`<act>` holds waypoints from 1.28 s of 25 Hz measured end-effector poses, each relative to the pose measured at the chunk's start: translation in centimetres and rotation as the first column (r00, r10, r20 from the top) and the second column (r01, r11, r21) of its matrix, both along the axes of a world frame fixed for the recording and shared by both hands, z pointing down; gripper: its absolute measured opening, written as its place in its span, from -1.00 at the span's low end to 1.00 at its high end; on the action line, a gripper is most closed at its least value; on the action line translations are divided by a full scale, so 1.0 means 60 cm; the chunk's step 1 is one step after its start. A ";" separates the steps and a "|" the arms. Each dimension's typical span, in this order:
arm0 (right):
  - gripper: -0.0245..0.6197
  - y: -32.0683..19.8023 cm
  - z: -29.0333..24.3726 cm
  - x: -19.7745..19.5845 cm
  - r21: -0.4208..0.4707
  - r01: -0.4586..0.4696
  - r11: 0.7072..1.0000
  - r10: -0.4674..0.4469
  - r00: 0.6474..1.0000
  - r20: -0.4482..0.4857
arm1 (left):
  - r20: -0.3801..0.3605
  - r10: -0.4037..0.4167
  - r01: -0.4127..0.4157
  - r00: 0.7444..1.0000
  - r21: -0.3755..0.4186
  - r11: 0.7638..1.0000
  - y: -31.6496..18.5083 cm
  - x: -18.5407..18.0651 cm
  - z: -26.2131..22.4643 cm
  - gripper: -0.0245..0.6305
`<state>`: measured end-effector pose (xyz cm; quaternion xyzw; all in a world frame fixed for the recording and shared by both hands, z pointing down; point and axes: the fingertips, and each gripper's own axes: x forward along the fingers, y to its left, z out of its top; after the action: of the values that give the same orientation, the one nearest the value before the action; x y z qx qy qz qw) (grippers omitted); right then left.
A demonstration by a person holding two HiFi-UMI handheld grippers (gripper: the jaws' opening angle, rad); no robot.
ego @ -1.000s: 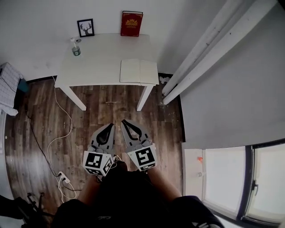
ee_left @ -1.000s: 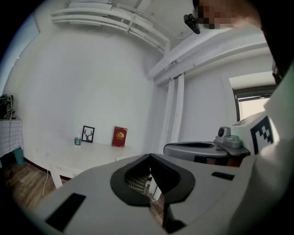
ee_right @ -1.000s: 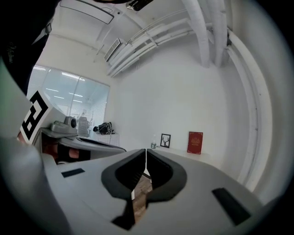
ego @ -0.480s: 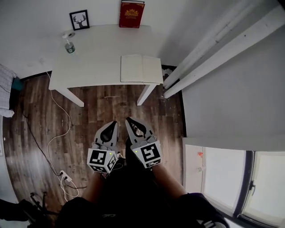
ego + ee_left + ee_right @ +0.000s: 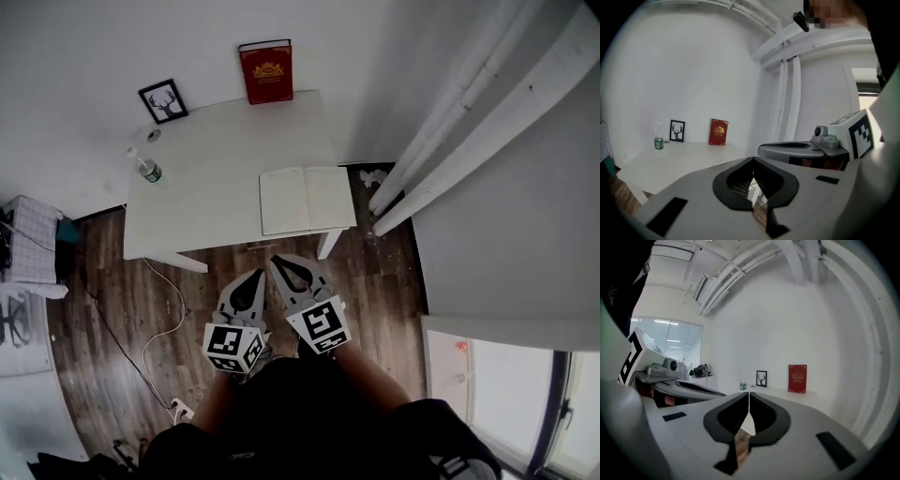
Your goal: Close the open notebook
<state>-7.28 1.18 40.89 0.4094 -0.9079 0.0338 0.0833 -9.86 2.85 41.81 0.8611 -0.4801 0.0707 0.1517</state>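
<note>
An open notebook (image 5: 306, 199) with blank cream pages lies flat at the near right corner of the white table (image 5: 206, 192). My left gripper (image 5: 260, 275) and right gripper (image 5: 277, 262) hang side by side over the wood floor, short of the table's near edge. Both are shut and hold nothing. In the left gripper view my shut jaws (image 5: 752, 161) point toward the table (image 5: 679, 161), with the right gripper's body to the right. In the right gripper view my shut jaws (image 5: 749, 394) aim at the table's far end.
A red book (image 5: 266, 71) and a framed deer picture (image 5: 163, 101) lean on the wall at the table's back. A small bottle (image 5: 148, 170) stands at the left edge. White pipes (image 5: 441, 141) run along the right wall. Cables (image 5: 155, 319) trail over the floor at left.
Both grippers and the person have moved toward the table. The table and notebook now sit closer and lower in the head view. The jaws stayed shut.
</note>
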 end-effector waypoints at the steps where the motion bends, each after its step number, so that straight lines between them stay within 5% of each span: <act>1: -0.85 -0.011 0.005 0.014 -0.012 -0.017 1.000 0.017 1.000 0.009 | 0.004 0.008 -0.008 1.000 -0.012 1.000 -0.012 0.012 0.005 -0.92; 11: -0.85 -0.105 0.034 0.162 -0.074 -0.161 0.984 0.168 0.981 0.094 | 0.109 0.178 -0.165 0.978 -0.116 0.979 -0.107 0.150 0.042 -0.92; 19: -0.85 -0.123 0.093 0.258 -0.158 -0.278 0.947 0.293 0.953 0.078 | 0.099 0.279 -0.261 0.955 -0.169 0.951 -0.148 0.247 0.085 -0.92; 32: -0.85 -0.224 0.167 0.301 -0.266 -0.399 0.878 0.406 0.913 -0.030 | 0.081 0.380 -0.349 0.921 -0.257 0.901 -0.259 0.246 0.167 -0.92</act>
<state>10.80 -12.28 50.91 0.5738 -0.7910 0.1773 0.1166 4.89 -12.71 51.84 0.9050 -0.3069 0.2103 0.2061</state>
